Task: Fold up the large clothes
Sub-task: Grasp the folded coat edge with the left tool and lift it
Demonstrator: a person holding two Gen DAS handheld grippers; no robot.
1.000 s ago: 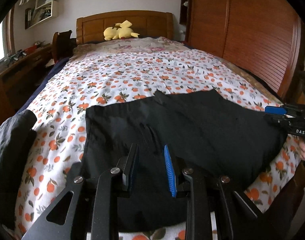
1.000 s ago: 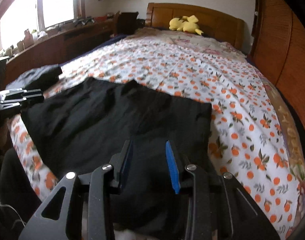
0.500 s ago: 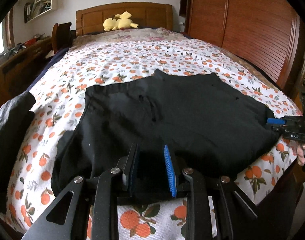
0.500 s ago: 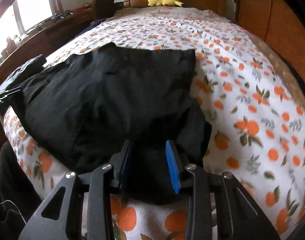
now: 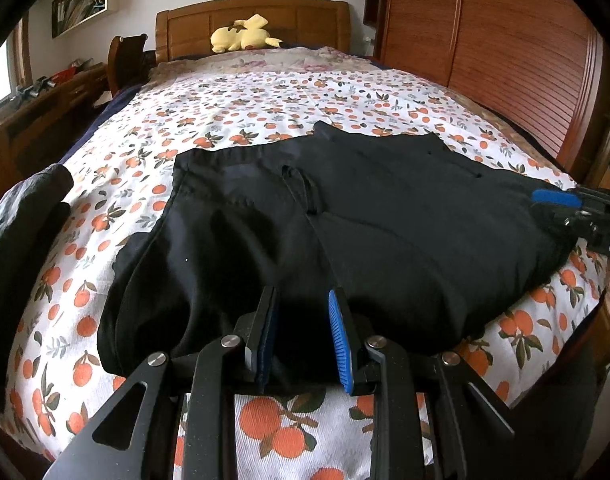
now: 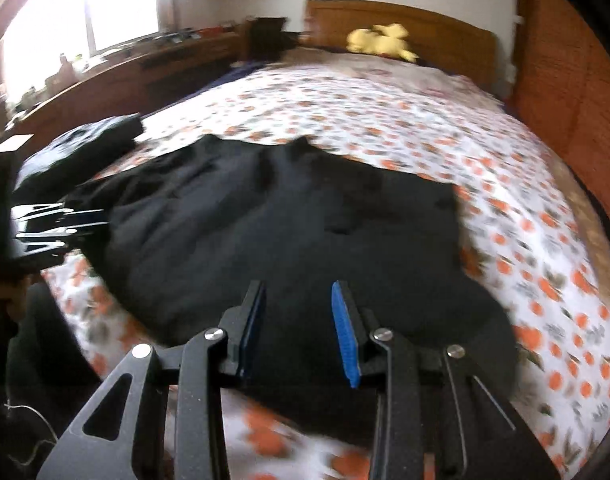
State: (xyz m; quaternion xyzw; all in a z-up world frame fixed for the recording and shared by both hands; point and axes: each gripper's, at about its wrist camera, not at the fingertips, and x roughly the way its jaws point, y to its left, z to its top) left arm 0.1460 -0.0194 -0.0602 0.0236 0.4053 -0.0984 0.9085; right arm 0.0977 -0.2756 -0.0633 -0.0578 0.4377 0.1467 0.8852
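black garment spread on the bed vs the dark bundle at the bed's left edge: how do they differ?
The black garment lies spread flat across the orange-print bedsheet; the dark bundle sits bunched in a heap at the edge. The garment's near hem lies between the jaws of both the left gripper and the right gripper; the bundle lies clear of both. Both are dark cloth resting on the same sheet.

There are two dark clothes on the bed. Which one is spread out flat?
The black garment in the middle of the orange-print bedspread is spread flat. The other dark garment sits bunched in a heap at the bed's left edge.
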